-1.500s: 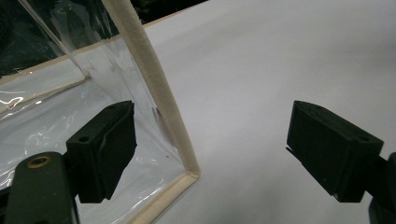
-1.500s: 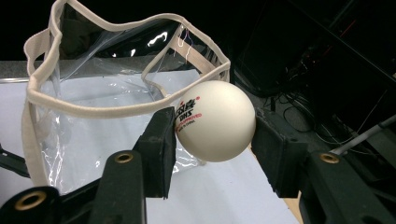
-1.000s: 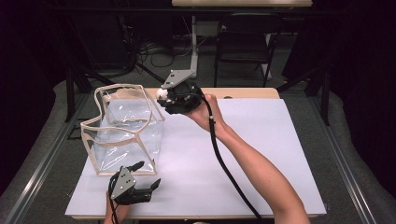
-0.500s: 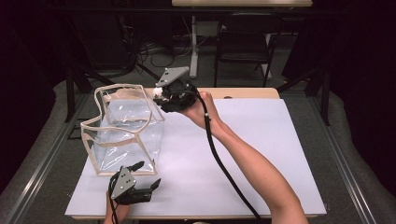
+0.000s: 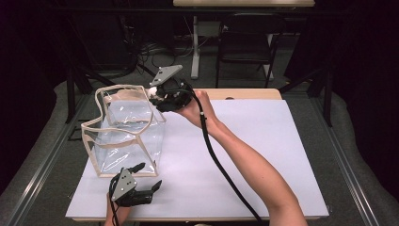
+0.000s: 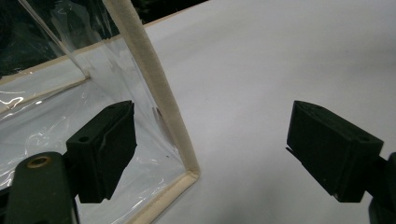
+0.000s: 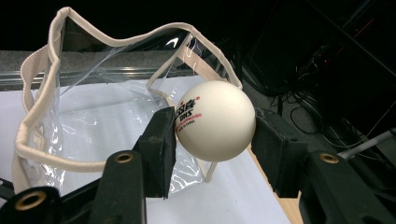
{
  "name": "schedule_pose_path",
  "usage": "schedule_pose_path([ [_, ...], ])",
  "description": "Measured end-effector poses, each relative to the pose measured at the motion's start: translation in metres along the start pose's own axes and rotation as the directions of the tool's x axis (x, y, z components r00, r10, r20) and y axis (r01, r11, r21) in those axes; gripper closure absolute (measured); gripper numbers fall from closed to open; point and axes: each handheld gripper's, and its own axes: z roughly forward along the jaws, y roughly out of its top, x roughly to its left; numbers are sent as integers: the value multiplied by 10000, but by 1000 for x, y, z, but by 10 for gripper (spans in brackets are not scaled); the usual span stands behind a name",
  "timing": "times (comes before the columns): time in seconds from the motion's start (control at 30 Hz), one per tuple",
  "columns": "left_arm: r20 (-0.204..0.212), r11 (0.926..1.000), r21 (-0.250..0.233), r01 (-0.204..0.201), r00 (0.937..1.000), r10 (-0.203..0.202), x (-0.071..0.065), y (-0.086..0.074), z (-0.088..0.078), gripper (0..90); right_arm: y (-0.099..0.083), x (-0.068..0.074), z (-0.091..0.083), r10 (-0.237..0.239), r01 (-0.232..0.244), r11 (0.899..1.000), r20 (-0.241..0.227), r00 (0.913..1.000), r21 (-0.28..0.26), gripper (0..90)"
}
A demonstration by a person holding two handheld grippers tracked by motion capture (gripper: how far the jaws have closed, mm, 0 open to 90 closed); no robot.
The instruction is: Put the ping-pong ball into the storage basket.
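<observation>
A clear plastic bag [image 5: 124, 134] with beige trim stands open-topped on the left of the white sheet [image 5: 263, 141]. My right gripper [image 5: 156, 97] is held at the bag's far right rim, shut on a white ping-pong ball [image 5: 152, 92]. In the right gripper view the ball [image 7: 215, 121], with its red print, sits pinched between both pads, and the bag's mouth [image 7: 93, 116] lies just beyond. My left gripper [image 5: 149, 175] rests low by the bag's near corner. It is open, and the trimmed corner edge [image 6: 161, 100] stands between its pads [image 6: 105, 149] without being pressed.
The white sheet covers a wooden table whose bare edge [image 5: 249, 94] shows at the back. A black cable [image 5: 221, 165] trails along the right forearm. A dark chair [image 5: 244, 42] and cables stand on the floor behind the table.
The right gripper with the ball has shifted slightly left, toward the bag's rim. The left gripper has stayed in place.
</observation>
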Motion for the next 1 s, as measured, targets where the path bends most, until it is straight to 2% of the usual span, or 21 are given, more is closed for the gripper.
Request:
schedule_pose_path([
  [1.0,11,10000,-5,-24,10000,24,0,0,0,161,11,8,18,-266,273,9987,-184,9995,424,507],
])
